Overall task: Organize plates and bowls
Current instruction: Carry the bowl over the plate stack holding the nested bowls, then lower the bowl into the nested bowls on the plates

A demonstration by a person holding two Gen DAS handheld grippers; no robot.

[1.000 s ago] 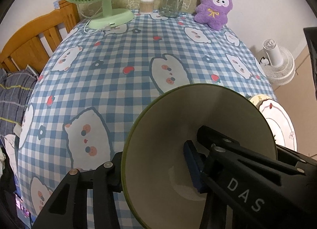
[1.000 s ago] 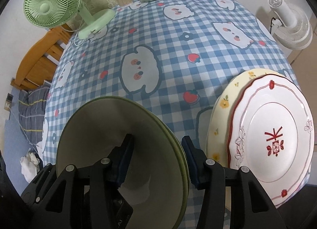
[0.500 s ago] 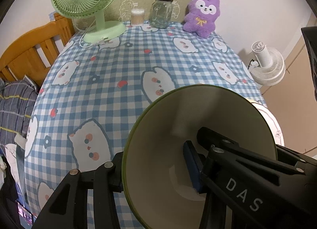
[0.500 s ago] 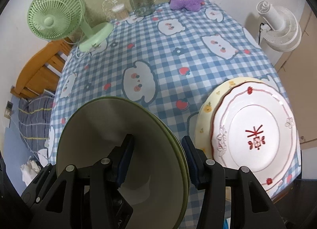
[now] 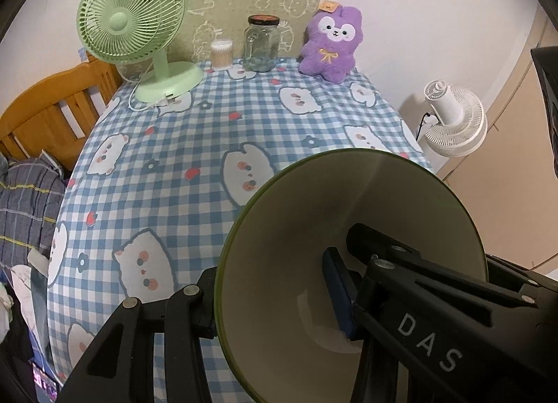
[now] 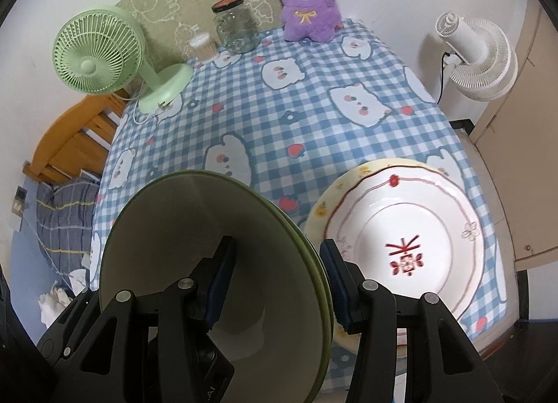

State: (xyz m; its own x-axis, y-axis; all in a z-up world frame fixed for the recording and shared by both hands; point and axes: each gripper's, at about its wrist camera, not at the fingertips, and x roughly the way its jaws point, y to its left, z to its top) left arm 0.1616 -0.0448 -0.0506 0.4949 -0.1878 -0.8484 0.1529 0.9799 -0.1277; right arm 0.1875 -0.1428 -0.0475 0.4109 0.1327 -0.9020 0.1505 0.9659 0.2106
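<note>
Left wrist view first: we see the left gripper (image 5: 275, 295) with its jaws partly shut, pinching the left wall of the bowls (image 5: 314, 246), one finger outside and one inside. The bowls are up off the bench (image 5: 209, 144), tipped on edge. We think they are hard, smooth and breakable, and a bit heavy as a pair, so the rim is the best place to hold. Over in the right wrist view, the right gripper (image 6: 275, 281) pinches the two nested rims on the other side. The plates (image 6: 401, 249) lie stacked beside them.

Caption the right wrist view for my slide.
Right claw grips stacked green bowls beside two stacked plates.
</note>
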